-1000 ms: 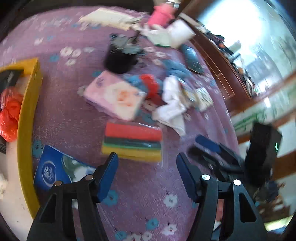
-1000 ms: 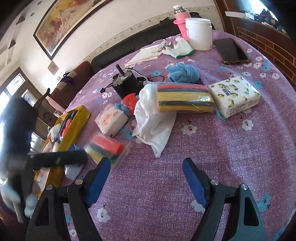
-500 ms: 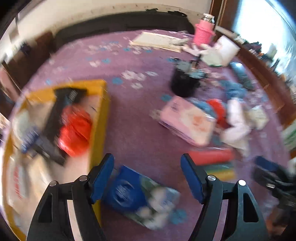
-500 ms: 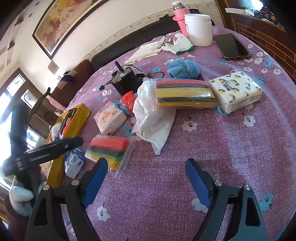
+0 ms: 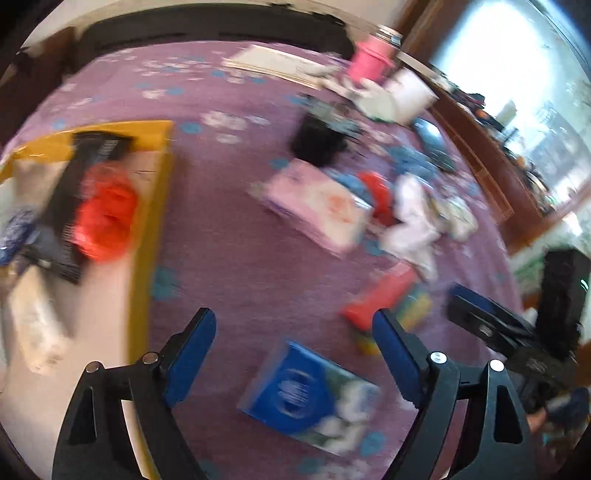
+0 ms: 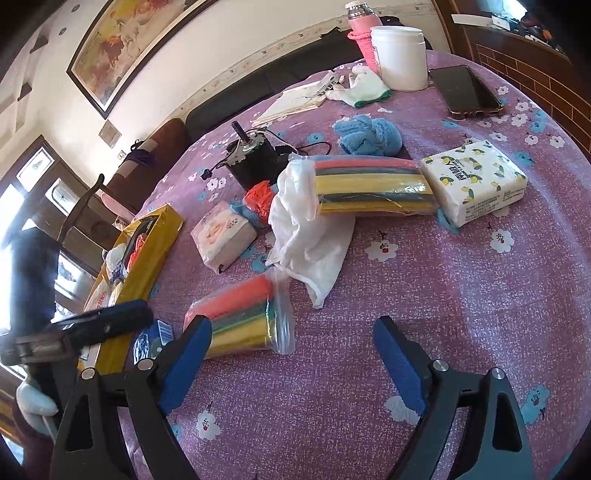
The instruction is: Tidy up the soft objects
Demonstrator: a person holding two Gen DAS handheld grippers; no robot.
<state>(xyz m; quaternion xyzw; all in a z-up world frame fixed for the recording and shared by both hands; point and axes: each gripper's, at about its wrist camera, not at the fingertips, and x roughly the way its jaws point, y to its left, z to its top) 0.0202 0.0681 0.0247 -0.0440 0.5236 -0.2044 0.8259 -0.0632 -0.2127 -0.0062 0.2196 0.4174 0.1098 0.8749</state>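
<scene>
My left gripper (image 5: pixel 293 356) is open and empty, hovering over a blue tissue pack (image 5: pixel 308 395) beside the yellow box (image 5: pixel 147 236); it also shows at the left of the right wrist view (image 6: pixel 110 321). The box holds a red bag (image 5: pixel 105 212) and other items. My right gripper (image 6: pixel 291 363) is open and empty just above a small bagged sponge stack (image 6: pixel 236 317). Further back lie a pink tissue pack (image 6: pixel 223 230), a white cloth (image 6: pixel 310 236), a long sponge pack (image 6: pixel 369 184), a lemon-print tissue pack (image 6: pixel 474 182) and a blue cloth ball (image 6: pixel 369 134).
A black motor with wires (image 6: pixel 251 162), a phone (image 6: pixel 465 92), a white jar (image 6: pixel 400 59), a pink bottle (image 6: pixel 360 26), a white glove (image 6: pixel 364 88) and papers (image 6: pixel 291 103) stand at the back of the purple floral tablecloth (image 6: pixel 461 295).
My left gripper has swung left from the small sponge stack towards the yellow box, then back over the blue tissue pack. My right gripper has crept forward towards the small sponge stack.
</scene>
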